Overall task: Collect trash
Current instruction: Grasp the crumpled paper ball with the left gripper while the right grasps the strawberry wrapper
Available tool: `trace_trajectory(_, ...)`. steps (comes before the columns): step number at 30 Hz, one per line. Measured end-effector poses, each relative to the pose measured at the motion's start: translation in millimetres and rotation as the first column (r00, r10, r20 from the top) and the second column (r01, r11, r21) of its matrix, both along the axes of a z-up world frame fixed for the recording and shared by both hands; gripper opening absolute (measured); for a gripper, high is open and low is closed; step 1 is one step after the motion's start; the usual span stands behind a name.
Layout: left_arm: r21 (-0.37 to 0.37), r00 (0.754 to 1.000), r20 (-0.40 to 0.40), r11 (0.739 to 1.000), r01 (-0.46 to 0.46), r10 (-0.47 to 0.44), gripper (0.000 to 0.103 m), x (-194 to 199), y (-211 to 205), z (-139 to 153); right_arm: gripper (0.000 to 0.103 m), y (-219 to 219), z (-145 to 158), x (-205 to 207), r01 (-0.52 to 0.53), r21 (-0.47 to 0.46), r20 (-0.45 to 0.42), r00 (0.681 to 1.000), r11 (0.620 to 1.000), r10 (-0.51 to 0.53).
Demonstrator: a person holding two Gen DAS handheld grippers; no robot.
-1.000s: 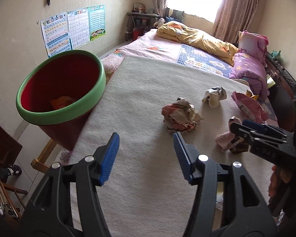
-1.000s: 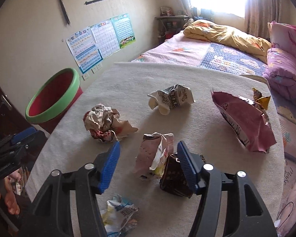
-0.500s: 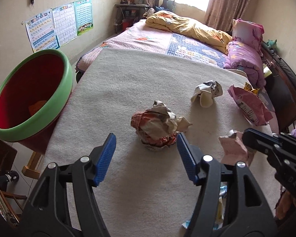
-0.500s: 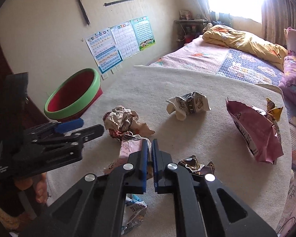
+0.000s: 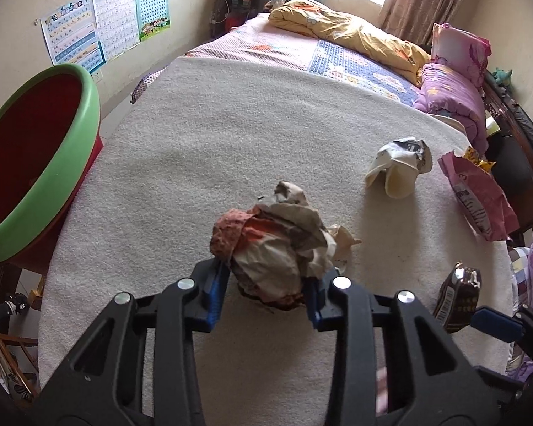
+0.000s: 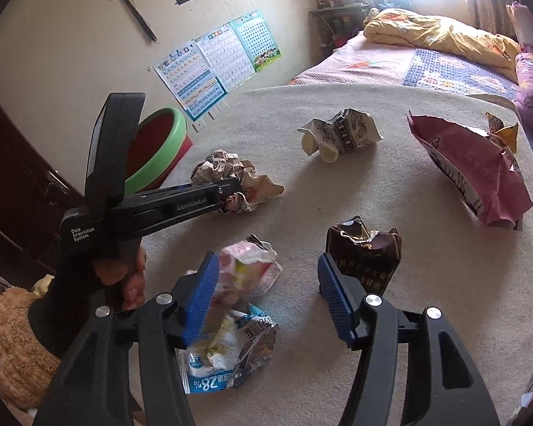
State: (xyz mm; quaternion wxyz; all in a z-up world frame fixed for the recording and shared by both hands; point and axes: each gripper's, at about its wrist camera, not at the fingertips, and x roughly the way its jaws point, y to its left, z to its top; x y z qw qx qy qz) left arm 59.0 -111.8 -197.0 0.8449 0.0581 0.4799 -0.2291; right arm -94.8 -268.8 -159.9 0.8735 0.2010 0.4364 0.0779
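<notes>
My left gripper [image 5: 264,294] is shut on a crumpled brown-and-orange paper wad [image 5: 277,245] on the beige table cover [image 5: 231,142]; it also shows in the right wrist view [image 6: 231,177], with the left gripper [image 6: 231,191] at it. My right gripper [image 6: 266,291] is open over a pink wrapper [image 6: 248,273] and a blue-and-white packet [image 6: 231,351]. A dark brown wrapper [image 6: 366,255] stands by its right finger. The red bin with a green rim [image 5: 28,163] is at the table's left edge.
A crumpled white carton [image 5: 398,163] and a large pink bag [image 5: 476,195] lie on the right of the table. A bed with a yellow quilt [image 5: 348,32] is behind it. Posters [image 5: 106,21] hang on the left wall.
My left gripper moved forward and closed on the paper wad. My right gripper, shut half a second ago, has opened and the pink wrapper now lies between its fingers.
</notes>
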Motion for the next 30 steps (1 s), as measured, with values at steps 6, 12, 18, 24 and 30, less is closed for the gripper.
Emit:
trace_trajectory(6, -0.013, 0.998, 0.058, 1.0, -0.018, 0.019, 0.035, -15.2, 13.2, 24.1, 0.057, 21.2, 2.7, 11.0, -0.059, 0.003, -0.004, 0.998, 0.998, 0.059)
trace_trajectory(12, -0.02, 0.991, 0.118, 0.998, -0.063, 0.065, 0.035, -33.8, 32.5, 47.7, 0.066, 38.6, -0.9, 41.0, -0.062, -0.052, -0.007, 0.998, 0.997, 0.062)
trace_trajectory(18, -0.027, 0.98, 0.177, 0.996, -0.086, 0.089, 0.035, -45.4, 49.1, 71.6, 0.053, 57.8, -21.5, 64.7, -0.136, -0.147, -0.066, 0.99, 0.98, 0.127)
trace_trajectory(24, -0.016, 0.968, 0.223, 0.993, -0.113, 0.114, 0.035, -47.3, 62.3, 85.6, 0.034, 54.7, -25.4, 66.9, -0.14, -0.14, -0.065, 0.989, 0.98, 0.132)
trace_trajectory(30, -0.013, 0.966, 0.234, 0.993, -0.113, 0.113, 0.036, -45.7, 62.5, 87.9, 0.056, 44.5, -27.6, 60.6, -0.101, -0.124, -0.085, 0.992, 0.987, 0.091)
